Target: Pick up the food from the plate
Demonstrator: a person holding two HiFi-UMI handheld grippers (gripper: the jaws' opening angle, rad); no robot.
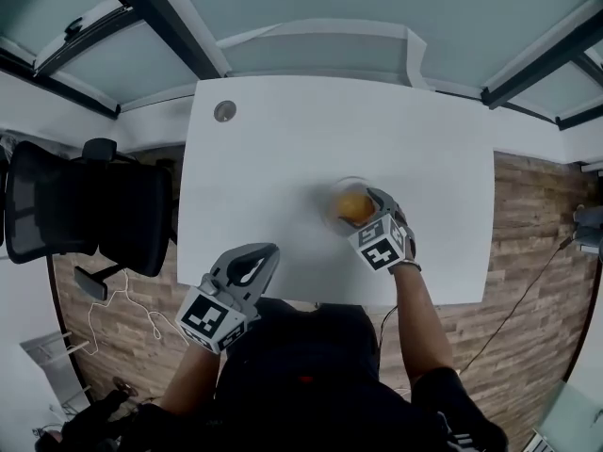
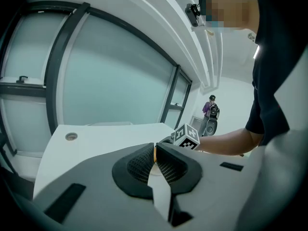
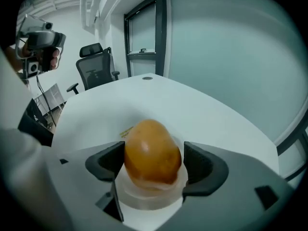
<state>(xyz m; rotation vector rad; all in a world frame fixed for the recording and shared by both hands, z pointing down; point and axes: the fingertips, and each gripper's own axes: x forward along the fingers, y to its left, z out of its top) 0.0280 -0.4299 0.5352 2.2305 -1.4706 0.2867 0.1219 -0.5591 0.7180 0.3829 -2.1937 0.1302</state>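
Observation:
An orange-brown, egg-shaped piece of food point(image 3: 153, 153) stands on a small clear plate point(image 3: 150, 197) on the white table point(image 1: 283, 158). My right gripper point(image 3: 153, 161) is open, with a pad on either side of the food; a thin gap shows at the right pad. In the head view the food point(image 1: 352, 205) and plate point(image 1: 331, 202) lie right of the table's middle, under the right gripper point(image 1: 367, 207). My left gripper point(image 1: 252, 264) hovers at the table's near edge, shut and holding nothing. In its own view the left gripper point(image 2: 155, 158) shows its pads together.
A black office chair point(image 1: 89, 205) stands left of the table. A round cable grommet point(image 1: 224, 111) sits at the table's far left corner. Glass walls with dark frames run behind the table. A cable trails on the wood floor at the right.

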